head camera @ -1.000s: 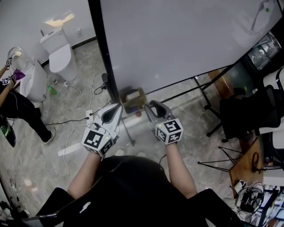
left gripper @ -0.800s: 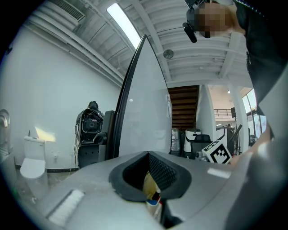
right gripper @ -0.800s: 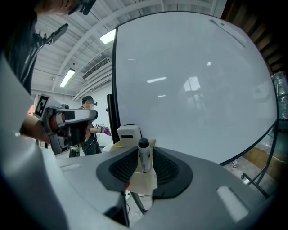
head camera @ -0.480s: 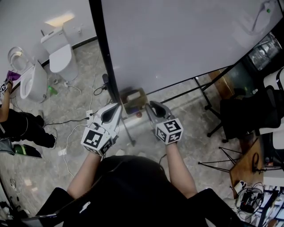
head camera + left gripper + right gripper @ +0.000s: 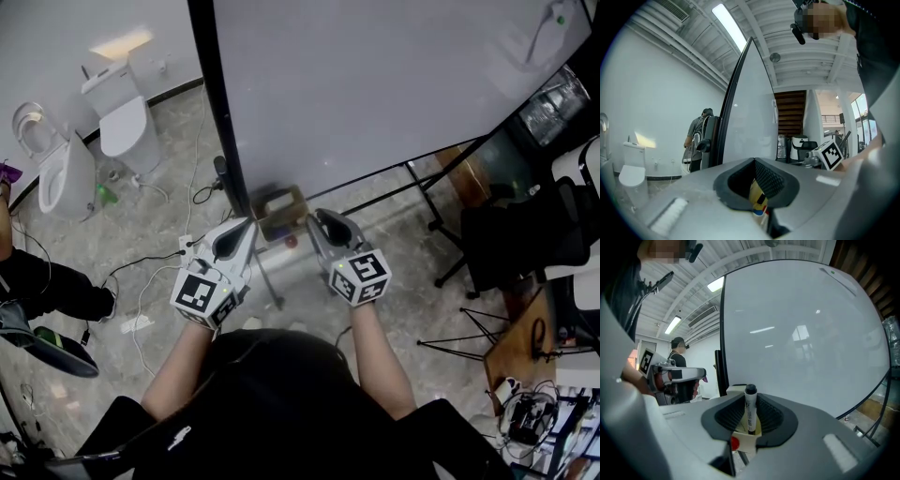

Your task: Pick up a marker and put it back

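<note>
Marker: one, upright, clamped in right gripper, whose jaws have just been closing on it, right above one yellow box. Left gripper clamped on box edge. One whiteboard behind.

A lab hall: whiteboard, loose toilets, trailing cables.

white marker, black cap on top, standing upright, pinched between right gripper jaws, lower centre of right gripper view
</note>
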`<state>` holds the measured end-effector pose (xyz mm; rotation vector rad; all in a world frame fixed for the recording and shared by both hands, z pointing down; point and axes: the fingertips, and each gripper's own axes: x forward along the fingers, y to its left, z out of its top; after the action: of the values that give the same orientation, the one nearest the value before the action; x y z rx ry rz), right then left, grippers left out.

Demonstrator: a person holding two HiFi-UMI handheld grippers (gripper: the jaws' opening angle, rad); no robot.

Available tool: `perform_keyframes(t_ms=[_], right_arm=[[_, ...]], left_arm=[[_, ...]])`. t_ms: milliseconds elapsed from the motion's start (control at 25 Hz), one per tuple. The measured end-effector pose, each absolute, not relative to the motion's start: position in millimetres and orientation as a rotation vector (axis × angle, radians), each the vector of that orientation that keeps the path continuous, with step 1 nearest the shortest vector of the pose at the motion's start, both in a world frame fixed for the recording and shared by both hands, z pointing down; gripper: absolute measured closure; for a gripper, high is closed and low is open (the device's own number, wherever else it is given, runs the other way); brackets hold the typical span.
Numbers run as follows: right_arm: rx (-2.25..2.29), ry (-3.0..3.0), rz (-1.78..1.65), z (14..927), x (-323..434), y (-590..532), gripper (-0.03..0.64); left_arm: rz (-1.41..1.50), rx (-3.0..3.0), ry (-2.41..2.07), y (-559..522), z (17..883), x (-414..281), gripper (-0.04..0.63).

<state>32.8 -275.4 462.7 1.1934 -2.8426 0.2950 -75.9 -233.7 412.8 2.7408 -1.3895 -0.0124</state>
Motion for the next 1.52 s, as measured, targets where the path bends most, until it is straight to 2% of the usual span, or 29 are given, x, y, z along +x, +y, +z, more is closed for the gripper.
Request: perform_keyframes(t_ms=[680, 1520], right_arm=[[1.28, -2.911, 0.122, 402, 39, -249, 0.535], [1.441, -2.882, 0.067, 379, 68, -201, 0.535]], left_arm=[[-0.046, 2.783, -1.309, -228, 405, -69, 0.594], [-0.048, 2.873, -1.15, -204, 401, -43, 0.594]])
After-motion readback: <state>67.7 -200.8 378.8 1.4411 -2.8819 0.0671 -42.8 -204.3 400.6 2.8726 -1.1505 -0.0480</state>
